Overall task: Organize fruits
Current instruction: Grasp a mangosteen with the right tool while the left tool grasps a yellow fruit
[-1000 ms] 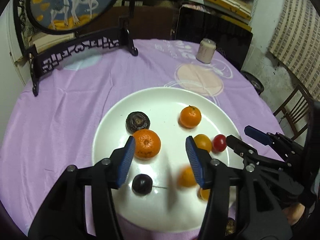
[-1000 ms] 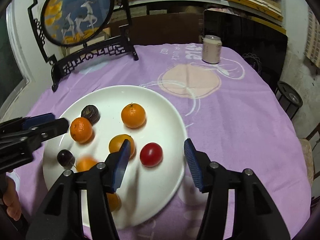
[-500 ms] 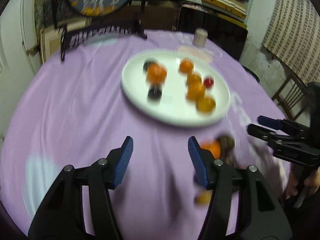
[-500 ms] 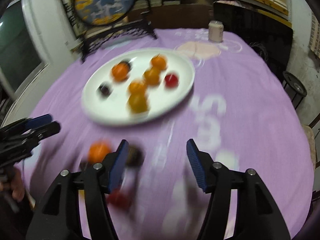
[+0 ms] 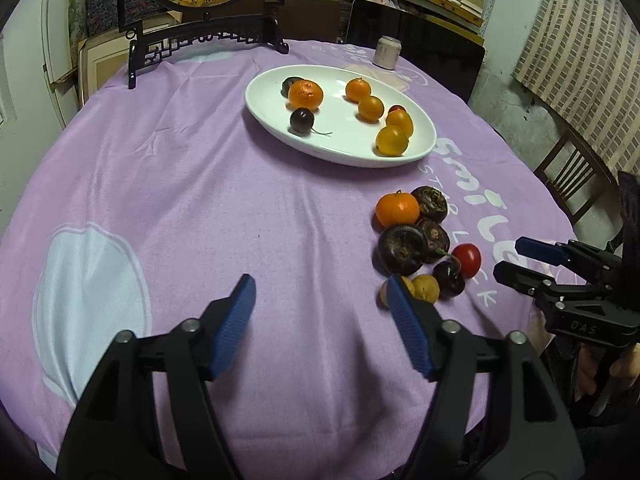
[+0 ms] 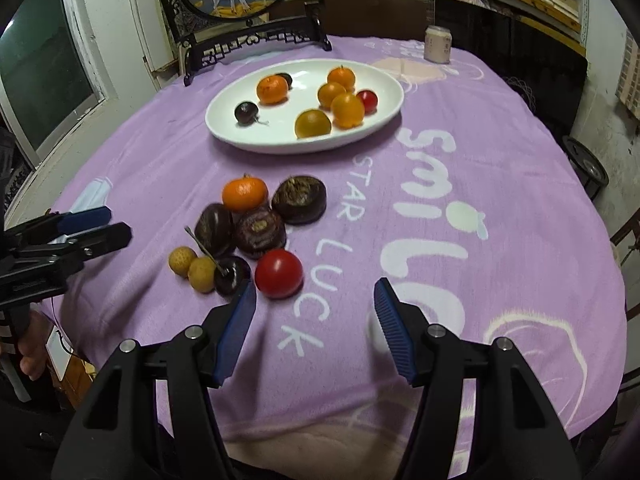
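Note:
A white oval plate [image 5: 272, 114] [image 6: 224, 128] on the purple tablecloth holds several fruits: tangerines, kumquats, a red cherry tomato and a dark cherry. Nearer me a loose pile lies on the cloth: a tangerine [image 5: 397, 209] [image 6: 245, 193], three dark water chestnuts [image 5: 401, 249] [image 6: 299, 199], a red cherry tomato [image 5: 466, 260] [image 6: 279, 273], a dark cherry [image 6: 232, 276] and two small tan longans [image 6: 182, 261]. My left gripper [image 5: 320, 300] is open and empty, left of the pile. My right gripper [image 6: 314, 300] is open and empty, just right of the tomato.
A black carved stand with a round deer picture [image 5: 208, 36] [image 6: 256, 36] stands at the table's far edge. A small can [image 5: 387, 53] [image 6: 437, 45] sits at the far right. A wooden chair [image 5: 576, 176] stands beside the table on the right.
Both grippers have pulled back from over the plate toward the table's near edge. The loose pile of fruit has come into view in front of them. Both stay open.

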A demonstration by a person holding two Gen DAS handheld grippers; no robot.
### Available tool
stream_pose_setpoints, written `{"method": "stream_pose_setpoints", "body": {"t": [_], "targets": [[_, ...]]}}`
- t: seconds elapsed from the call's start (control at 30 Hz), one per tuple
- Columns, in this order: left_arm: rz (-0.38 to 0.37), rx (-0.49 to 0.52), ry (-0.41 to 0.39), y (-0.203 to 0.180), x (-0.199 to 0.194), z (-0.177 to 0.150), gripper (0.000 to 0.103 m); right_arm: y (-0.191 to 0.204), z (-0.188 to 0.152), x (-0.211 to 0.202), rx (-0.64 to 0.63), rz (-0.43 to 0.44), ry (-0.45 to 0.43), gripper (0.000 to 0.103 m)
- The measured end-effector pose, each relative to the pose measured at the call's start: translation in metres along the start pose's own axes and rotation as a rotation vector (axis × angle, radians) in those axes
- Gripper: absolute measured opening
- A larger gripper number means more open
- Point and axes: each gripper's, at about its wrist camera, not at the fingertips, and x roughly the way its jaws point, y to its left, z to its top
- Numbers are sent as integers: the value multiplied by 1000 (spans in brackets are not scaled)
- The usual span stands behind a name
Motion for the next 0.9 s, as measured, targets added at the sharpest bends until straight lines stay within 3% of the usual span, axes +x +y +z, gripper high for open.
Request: {"method": "stream_pose_setpoints", "body": {"t": [0.17, 0.27, 0.47, 0.5, 0.53, 0.6, 0.9], "targets": [[-8, 3, 14, 1, 1, -1, 70, 2, 2, 5, 6, 13, 12, 62], [-12, 7, 22, 0, 3, -3, 70, 3, 23, 9, -1, 2, -23, 62], [-18, 10, 34, 0, 5, -11, 70, 9, 62, 61, -28, -13, 45, 62], [-18, 9, 39, 2, 6, -12, 70, 9, 65, 69, -28, -3, 53, 60], [-17, 8, 43, 3, 6, -13, 70, 9, 67, 72, -26, 3, 59, 49], [-21, 9, 53, 2, 9, -14, 70, 10, 70, 79, -22, 18, 66, 44], [-31, 105, 105, -26, 27, -18, 70, -17, 47, 29, 17, -43, 13, 44]]}}
